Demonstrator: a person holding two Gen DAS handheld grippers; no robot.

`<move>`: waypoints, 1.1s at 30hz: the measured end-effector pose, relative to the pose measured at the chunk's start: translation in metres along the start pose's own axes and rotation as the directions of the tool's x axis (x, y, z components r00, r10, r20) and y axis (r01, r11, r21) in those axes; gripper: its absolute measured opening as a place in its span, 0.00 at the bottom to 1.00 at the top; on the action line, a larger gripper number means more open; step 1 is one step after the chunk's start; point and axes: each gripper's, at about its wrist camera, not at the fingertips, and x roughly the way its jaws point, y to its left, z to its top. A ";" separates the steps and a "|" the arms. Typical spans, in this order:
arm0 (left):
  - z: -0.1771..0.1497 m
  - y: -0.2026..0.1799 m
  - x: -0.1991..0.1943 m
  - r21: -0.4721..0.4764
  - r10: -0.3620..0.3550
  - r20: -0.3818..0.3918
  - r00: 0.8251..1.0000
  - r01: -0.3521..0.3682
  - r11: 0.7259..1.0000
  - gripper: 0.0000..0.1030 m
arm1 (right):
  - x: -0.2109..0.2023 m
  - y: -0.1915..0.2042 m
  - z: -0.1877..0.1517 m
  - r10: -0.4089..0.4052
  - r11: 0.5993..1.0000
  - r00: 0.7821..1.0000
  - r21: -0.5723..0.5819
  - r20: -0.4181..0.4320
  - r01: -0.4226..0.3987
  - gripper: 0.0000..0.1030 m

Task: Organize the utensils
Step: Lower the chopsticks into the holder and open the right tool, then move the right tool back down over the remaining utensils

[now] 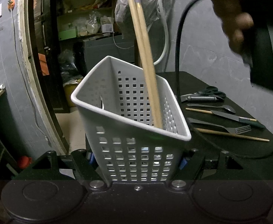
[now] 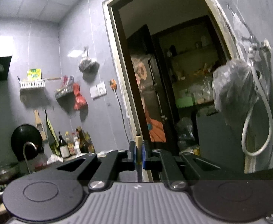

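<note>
Left gripper (image 1: 137,163) clamping perforated white plastic basket (image 1: 130,130), right gripper (image 2: 140,156) pinching smooth wooden chopsticks (image 1: 145,56)

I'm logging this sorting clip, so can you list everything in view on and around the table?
basket: 1, white, perforated, tilted, between the left gripper's fingers
chopsticks: 2, pale wood, lower ends inside basket
loose chopsticks: 2, wood, on table
fork: 1, grey, on table
knife: 1, dark handle, on table
spoon: 1, grey, on table
scissors: 1, dark handles, table's far side
table: 1, black
left gripper: shut on basket
right gripper: shut on chopsticks
</note>
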 end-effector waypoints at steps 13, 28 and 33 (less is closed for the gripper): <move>-0.001 0.004 0.002 0.005 -0.004 0.000 1.000 0.004 1.000 0.74 | -0.027 0.000 -0.050 -0.010 1.000 0.988 0.002 -0.152 0.010 0.11; 0.000 0.004 0.000 0.013 -0.005 -0.006 1.000 0.005 1.000 0.74 | -0.141 -0.056 -0.070 -0.380 0.905 0.910 0.137 -0.163 0.403 1.00; 0.003 0.004 -0.001 0.016 -0.002 -0.016 1.000 0.002 1.000 0.75 | -0.171 -0.080 -0.102 -0.510 0.813 0.814 0.153 -0.278 0.561 1.00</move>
